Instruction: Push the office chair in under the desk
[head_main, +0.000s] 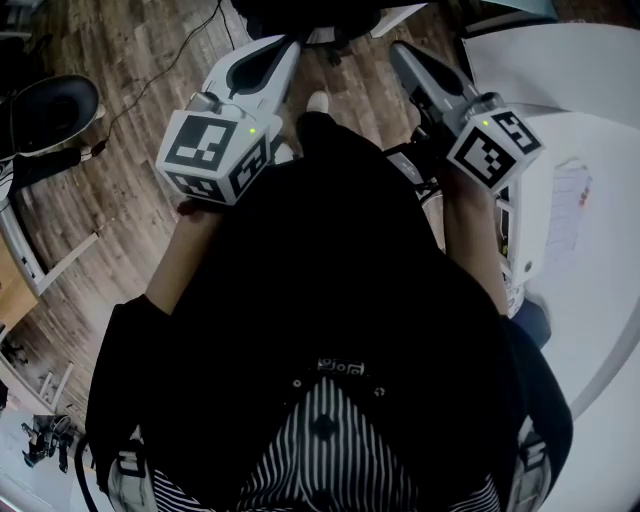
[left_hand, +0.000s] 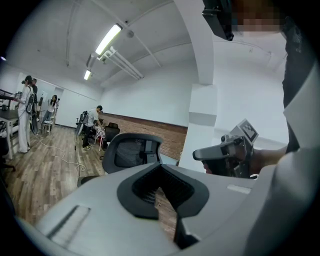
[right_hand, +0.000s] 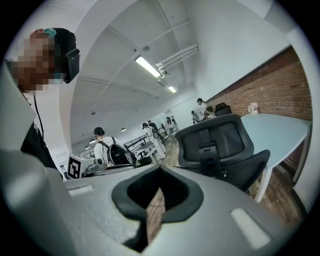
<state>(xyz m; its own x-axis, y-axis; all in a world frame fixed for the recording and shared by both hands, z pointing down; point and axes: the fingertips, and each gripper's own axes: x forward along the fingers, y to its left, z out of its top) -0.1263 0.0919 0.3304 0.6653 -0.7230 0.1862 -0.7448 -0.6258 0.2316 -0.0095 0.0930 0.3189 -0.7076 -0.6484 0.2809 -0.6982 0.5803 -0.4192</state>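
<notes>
I see one office chair (right_hand: 220, 150) ahead of me, its dark mesh back turned toward my grippers. It stands just beside the one pale desk (right_hand: 280, 131), which runs off to its right. Neither gripper touches the chair. Of my two grippers, the left gripper (head_main: 285, 50) and the right gripper (head_main: 405, 55) both have jaws pressed together on nothing. A wooden floor (head_main: 130, 200) lies underneath.

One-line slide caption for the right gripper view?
Right tool, shut and empty, faces a black office chair by the pale desk.
</notes>
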